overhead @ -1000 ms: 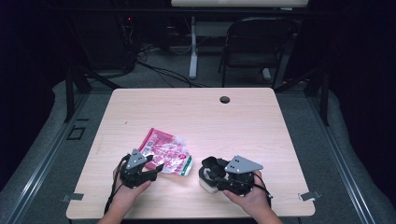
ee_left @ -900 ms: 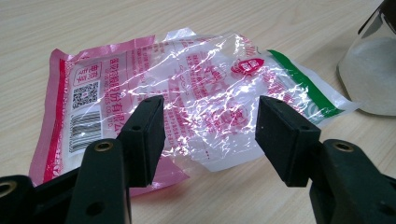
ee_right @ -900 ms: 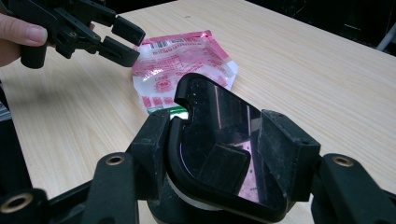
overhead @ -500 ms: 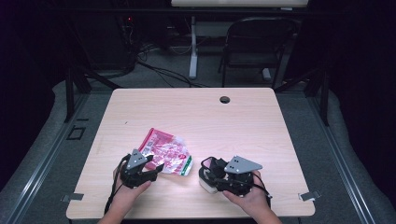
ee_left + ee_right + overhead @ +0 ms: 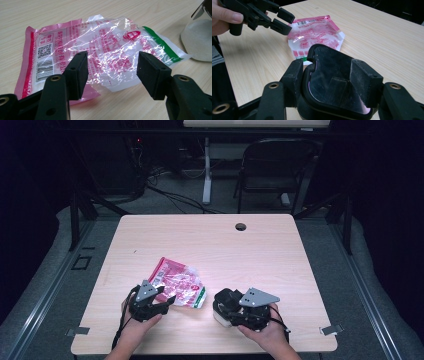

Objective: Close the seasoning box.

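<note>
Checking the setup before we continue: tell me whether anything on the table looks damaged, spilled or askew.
Nothing looks spilled or broken. The pink plastic bag lies crumpled and flat on the table, set at a slant. The right gripper grips a container with a black lid.

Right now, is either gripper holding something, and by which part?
The right gripper clamps a white container with a glossy black lid by the lid's sides. The left gripper holds nothing.

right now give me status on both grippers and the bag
Left gripper open, jaws just short of the pink bag. Right gripper shut on black-lidded container. Bag flat on table, unobstructed.
</note>
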The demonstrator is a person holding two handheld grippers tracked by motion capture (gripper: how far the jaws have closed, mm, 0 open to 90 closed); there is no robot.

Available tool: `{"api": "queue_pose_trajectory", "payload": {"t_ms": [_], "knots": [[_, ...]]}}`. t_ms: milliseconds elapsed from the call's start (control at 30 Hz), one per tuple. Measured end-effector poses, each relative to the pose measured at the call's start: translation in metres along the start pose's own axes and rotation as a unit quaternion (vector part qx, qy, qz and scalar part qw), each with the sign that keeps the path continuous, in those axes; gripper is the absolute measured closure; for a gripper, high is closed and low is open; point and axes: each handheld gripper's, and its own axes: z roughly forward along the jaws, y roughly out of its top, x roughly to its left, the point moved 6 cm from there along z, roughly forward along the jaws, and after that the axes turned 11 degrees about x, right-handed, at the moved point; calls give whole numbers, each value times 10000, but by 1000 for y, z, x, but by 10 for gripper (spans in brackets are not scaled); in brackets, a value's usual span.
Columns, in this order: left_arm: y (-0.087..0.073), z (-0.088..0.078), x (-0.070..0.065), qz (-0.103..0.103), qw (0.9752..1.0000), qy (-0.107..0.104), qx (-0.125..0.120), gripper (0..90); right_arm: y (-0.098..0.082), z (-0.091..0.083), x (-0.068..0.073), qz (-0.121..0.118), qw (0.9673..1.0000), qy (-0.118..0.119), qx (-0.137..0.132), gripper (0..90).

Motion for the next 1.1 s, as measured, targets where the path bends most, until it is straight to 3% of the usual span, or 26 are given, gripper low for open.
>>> {"api": "queue_pose_trajectory", "payload": {"t_ms": [167,1100], "knots": [[0,0,0,1,10000,0,2,428,1,1,3,26,10000,82,-39,421],[0,0,0,-8,10000,5,14,428,1,0,-2,186,9998,41,-23,424]]}}
